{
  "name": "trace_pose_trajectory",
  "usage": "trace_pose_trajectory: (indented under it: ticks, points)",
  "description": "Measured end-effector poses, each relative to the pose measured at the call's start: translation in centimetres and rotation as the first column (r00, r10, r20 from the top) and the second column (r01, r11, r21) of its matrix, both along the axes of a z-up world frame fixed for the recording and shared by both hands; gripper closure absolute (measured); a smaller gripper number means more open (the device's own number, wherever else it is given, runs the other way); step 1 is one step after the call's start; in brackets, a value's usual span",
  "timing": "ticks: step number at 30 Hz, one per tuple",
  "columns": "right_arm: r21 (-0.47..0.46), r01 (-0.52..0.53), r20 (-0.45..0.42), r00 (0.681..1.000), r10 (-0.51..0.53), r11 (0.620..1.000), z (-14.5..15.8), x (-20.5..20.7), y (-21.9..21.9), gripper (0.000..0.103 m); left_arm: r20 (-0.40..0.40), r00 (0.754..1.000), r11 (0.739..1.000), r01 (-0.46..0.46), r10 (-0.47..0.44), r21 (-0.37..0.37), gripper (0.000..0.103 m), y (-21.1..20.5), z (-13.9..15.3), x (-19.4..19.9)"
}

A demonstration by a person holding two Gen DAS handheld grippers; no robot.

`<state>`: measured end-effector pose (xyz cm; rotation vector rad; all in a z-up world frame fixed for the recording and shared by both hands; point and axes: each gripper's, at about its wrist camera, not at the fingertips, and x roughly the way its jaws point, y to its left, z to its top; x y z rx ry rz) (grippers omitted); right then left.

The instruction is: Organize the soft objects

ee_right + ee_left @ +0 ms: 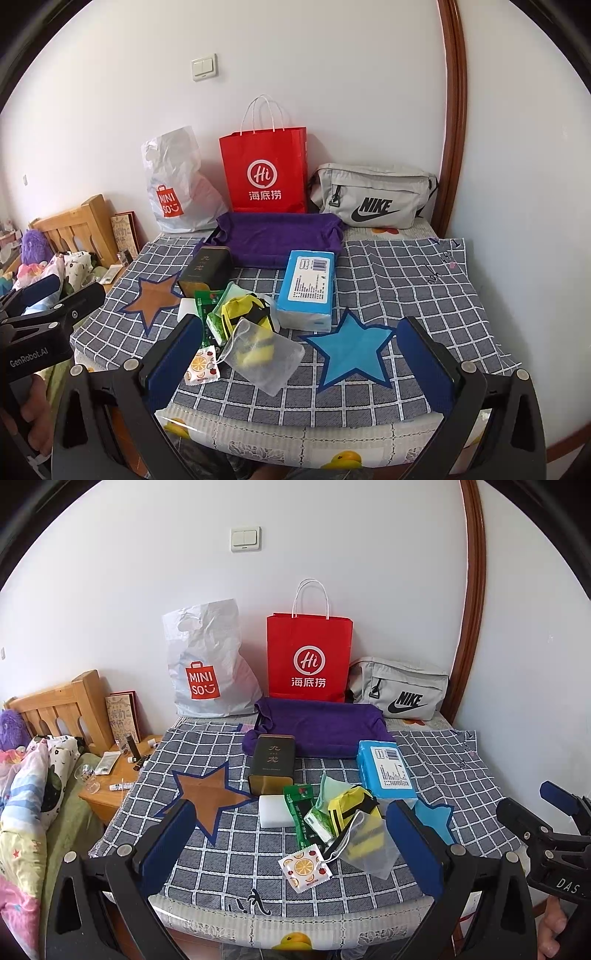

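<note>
A pile of small things lies mid-table on the checked cloth: a mesh pouch [262, 356] with a yellow item, a yellow-black pouch [352, 806], green packets [301, 808], a white sponge block [272, 811] and a fruit-print sachet [304, 867]. A blue tissue pack [308, 286] and a dark tin [273, 764] stand behind them. A purple cloth-lined tray [277, 236] sits further back. My left gripper [291, 849] is open, low at the near edge before the pile. My right gripper [299, 365] is open too, over the blue star patch [351, 354].
A white Miniso bag [207, 664], a red paper bag [308, 657] and a grey Nike pouch [373, 201] line the wall. A brown star patch [210, 797] marks the cloth's left side. A wooden bedside table [110, 794] and bed stand left; a door frame [471, 627] is right.
</note>
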<state>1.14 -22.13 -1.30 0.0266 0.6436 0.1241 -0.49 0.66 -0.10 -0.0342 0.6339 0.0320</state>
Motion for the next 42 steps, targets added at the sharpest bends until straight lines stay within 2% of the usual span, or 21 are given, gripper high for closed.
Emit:
trace_pose_trajectory:
  ticks: [42]
  points:
    - [0.0, -0.014, 0.027, 1.0, 0.014, 1.0, 0.81, -0.76, 0.41, 0.0, 0.003, 1.0, 1.0, 0.004, -0.004, -0.006, 0.0, -0.23, -0.37, -0.22]
